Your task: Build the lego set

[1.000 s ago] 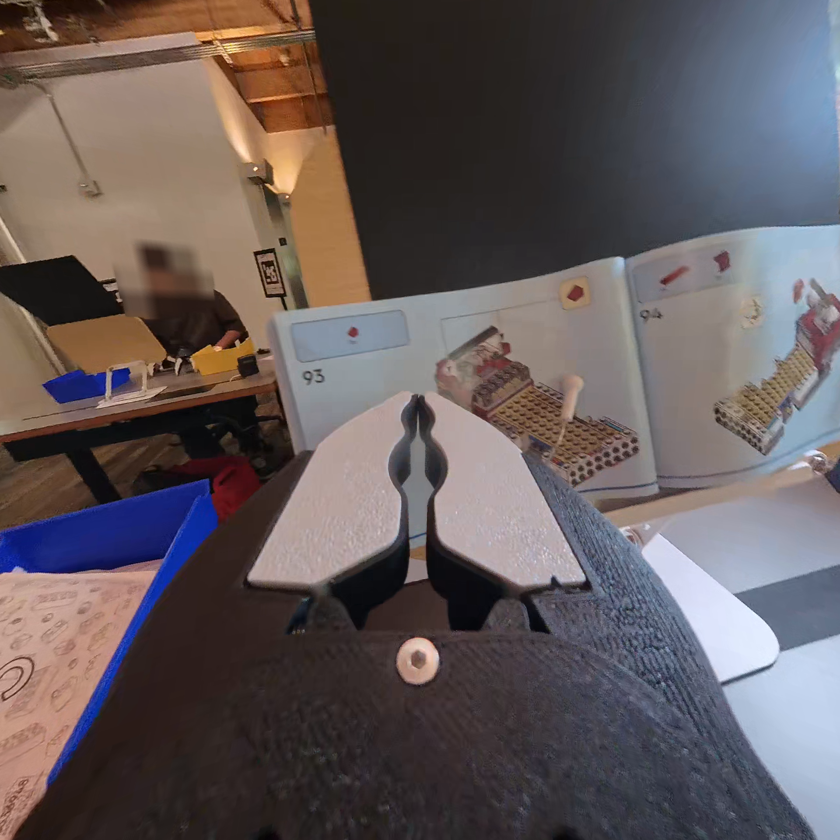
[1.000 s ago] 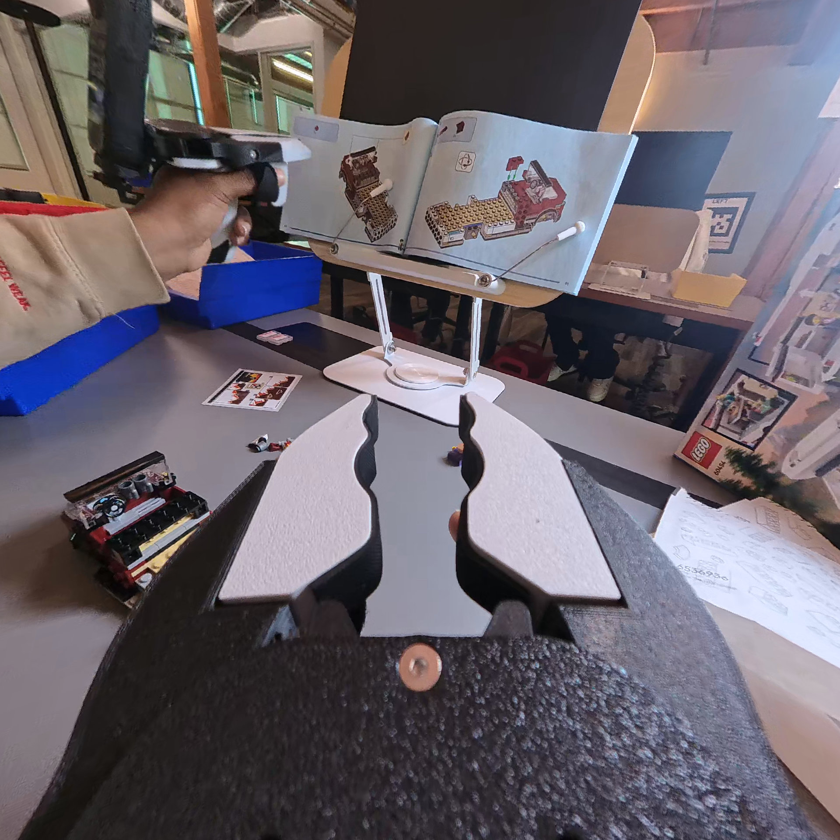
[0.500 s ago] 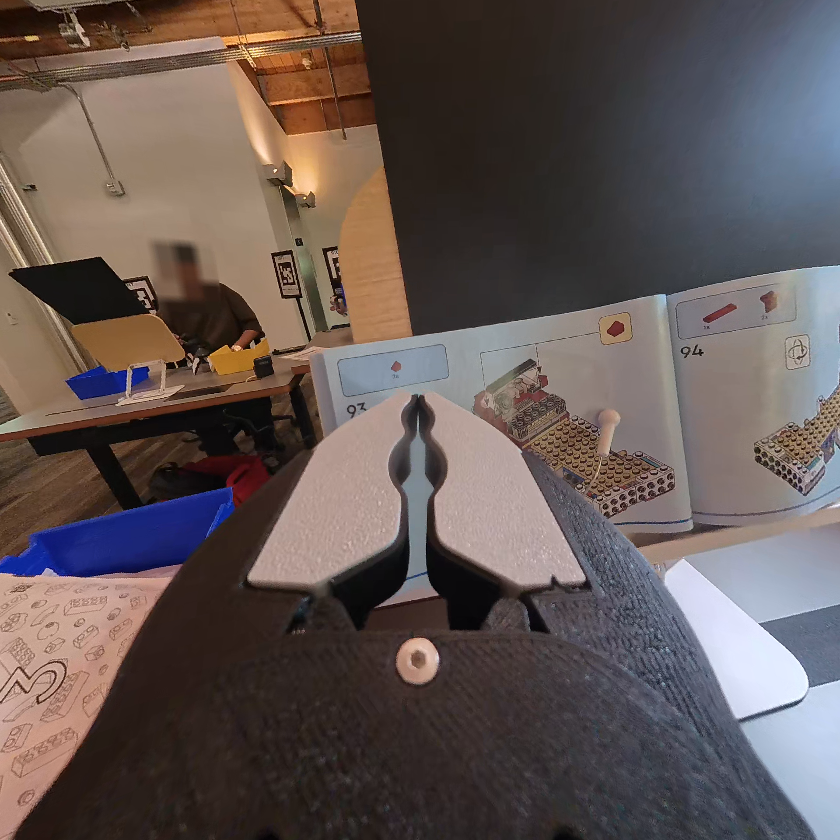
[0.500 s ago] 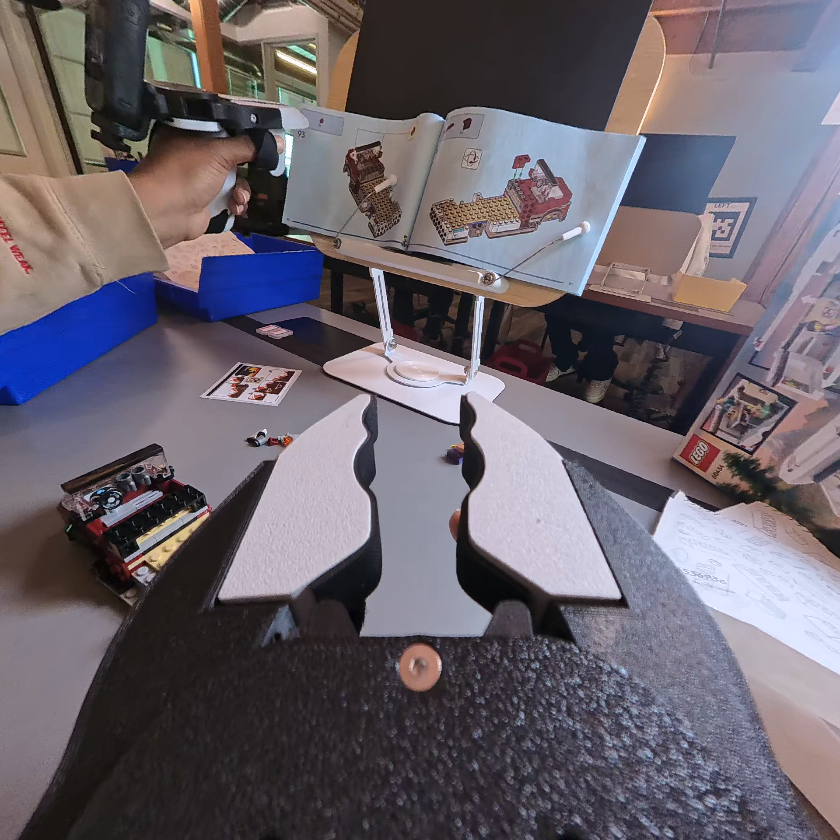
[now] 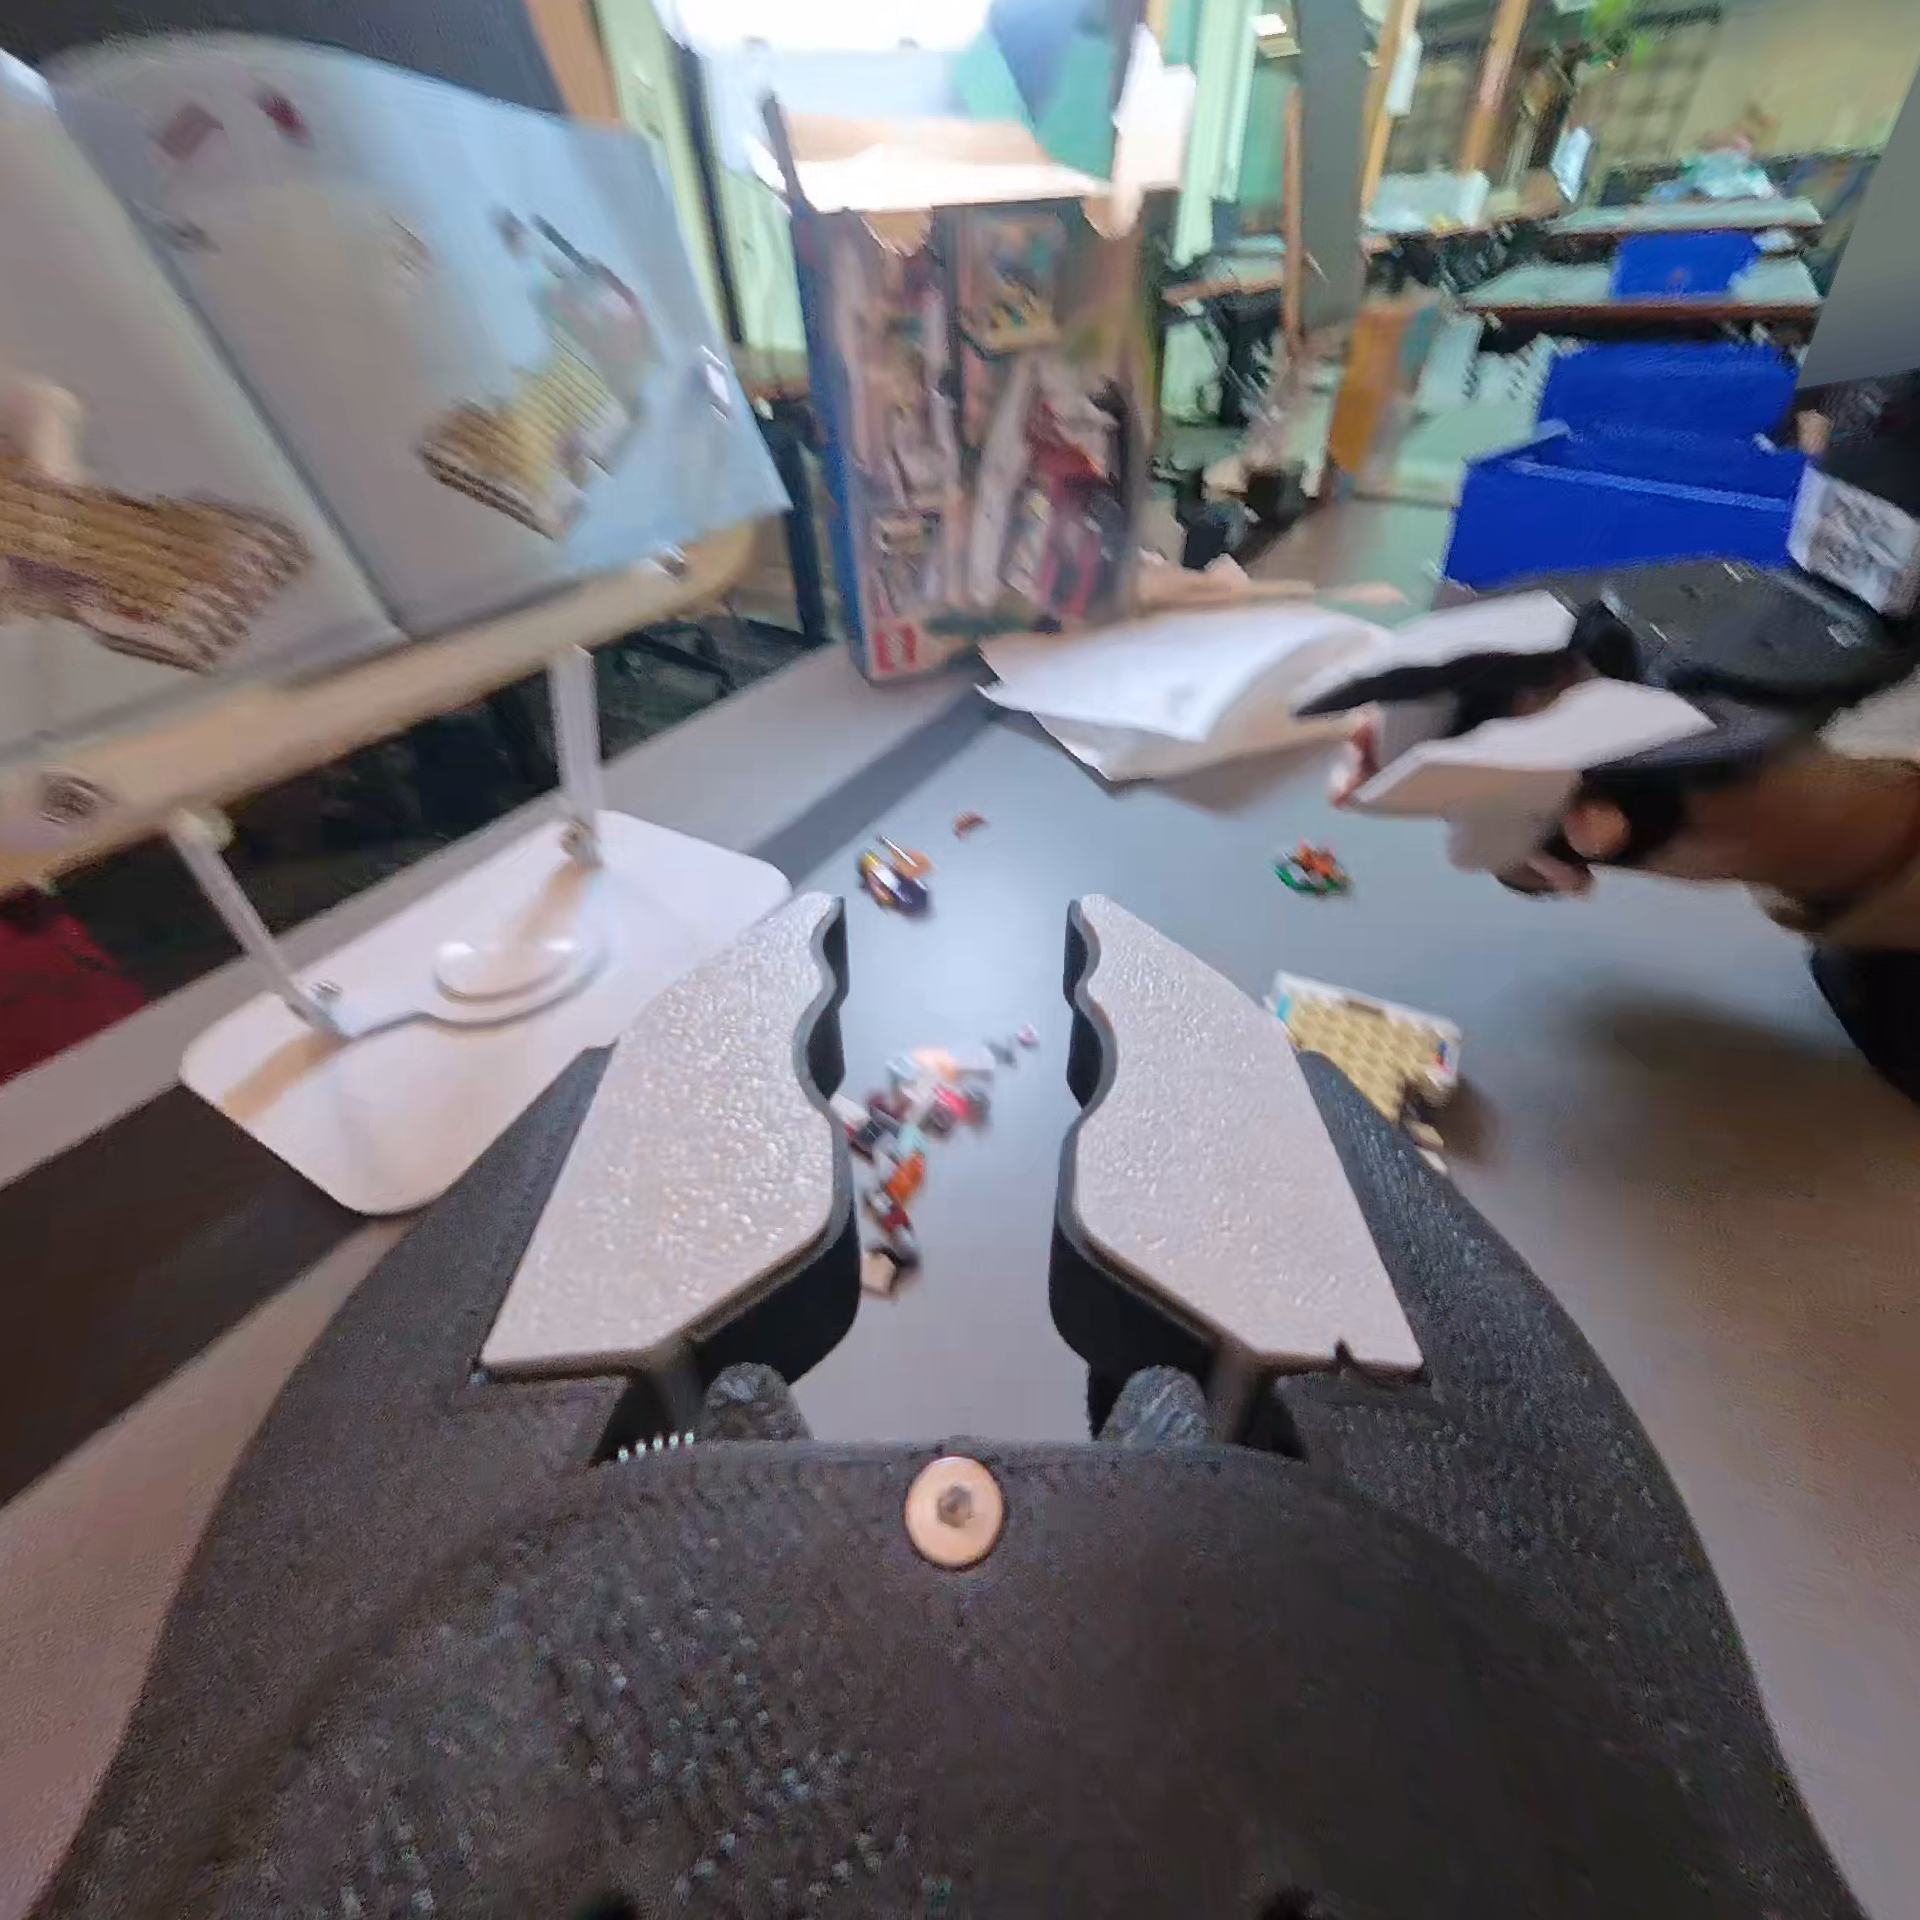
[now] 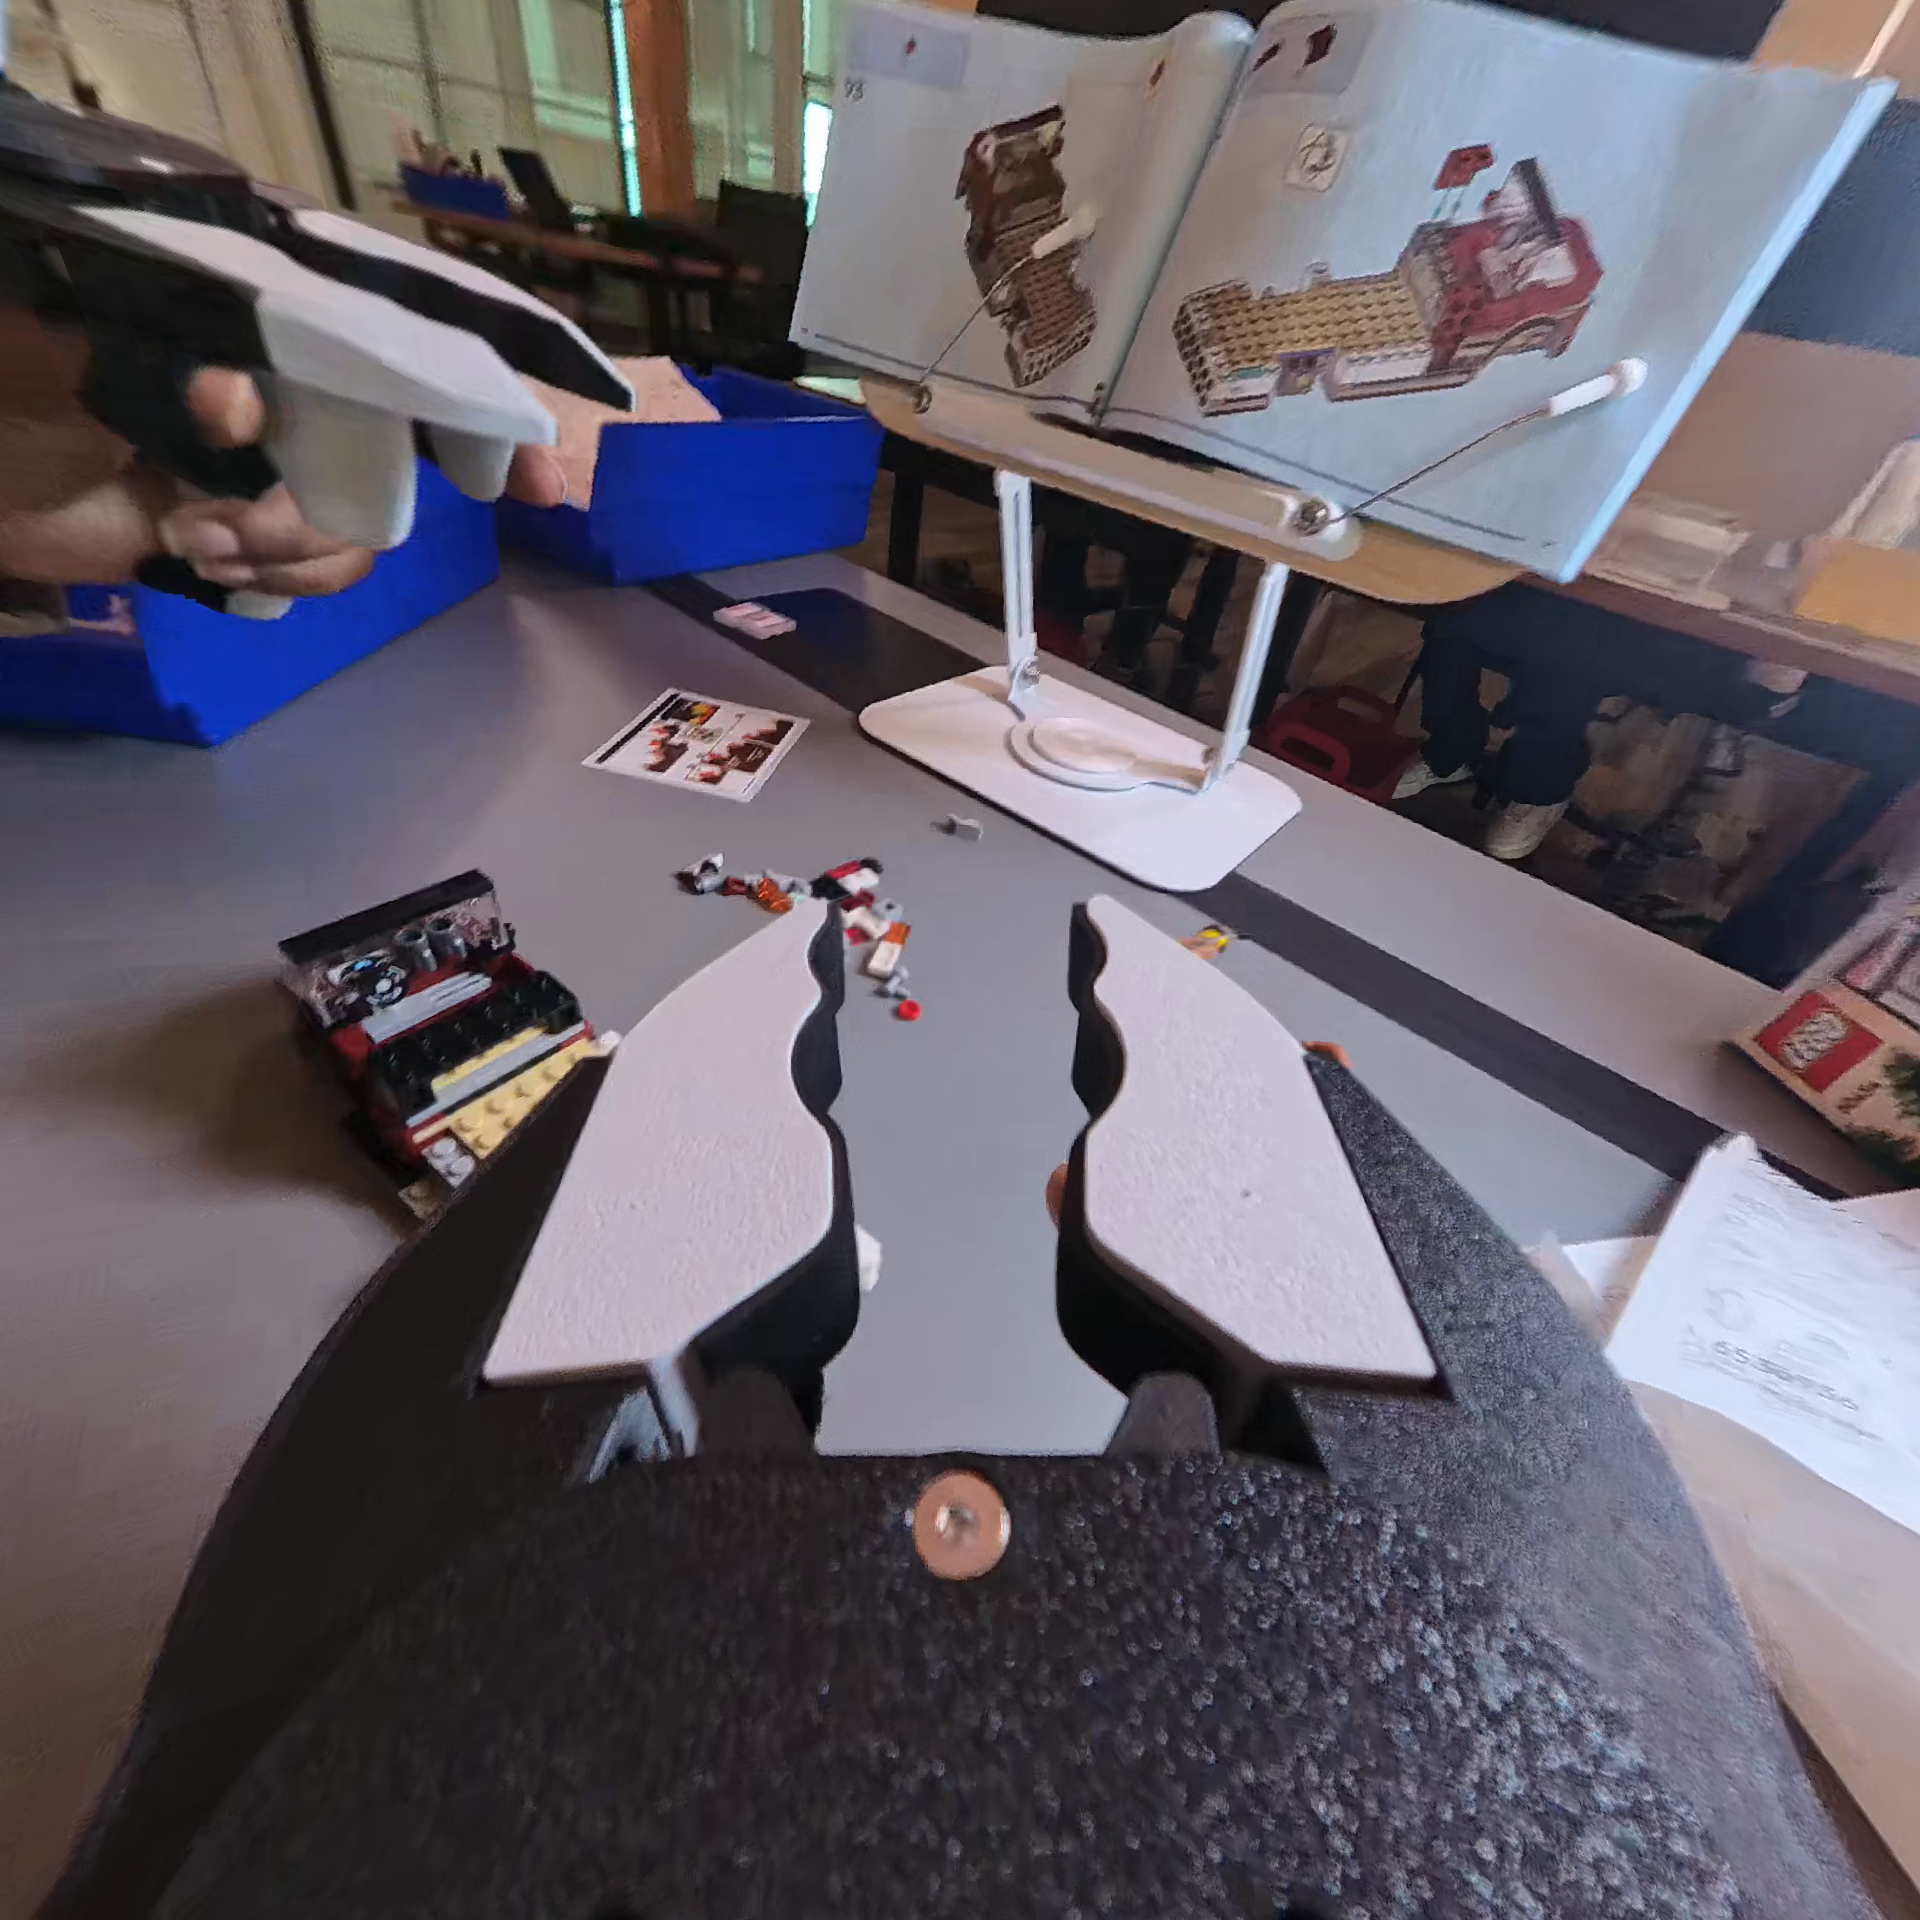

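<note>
- Left gripper [image 5: 954, 914]: fingers spread wide, nothing between them, hovering over the grey counter [image 5: 1558, 1195] above a scatter of small loose bricks [image 5: 914, 1112] at frame centre.
- Right gripper [image 6: 951, 914]: fingers likewise spread and bare, above the counter; loose bricks just beyond the left fingertip, a small red round piece [image 6: 910, 1008] nearest.
- Partly built red, black and tan brick model [image 6: 436, 1013] at left of the right wrist view, beside the gripper body.
- Open instruction booklet [image 6: 1351, 208] on a white stand [image 6: 1081, 769], upper right of that view; small printed sheet [image 6: 696, 743] flat on the counter left of the stand base.
- Blue bins [image 6: 727, 468] at upper left, behind the other gripper held in a hand [image 6: 208, 520].
</note>
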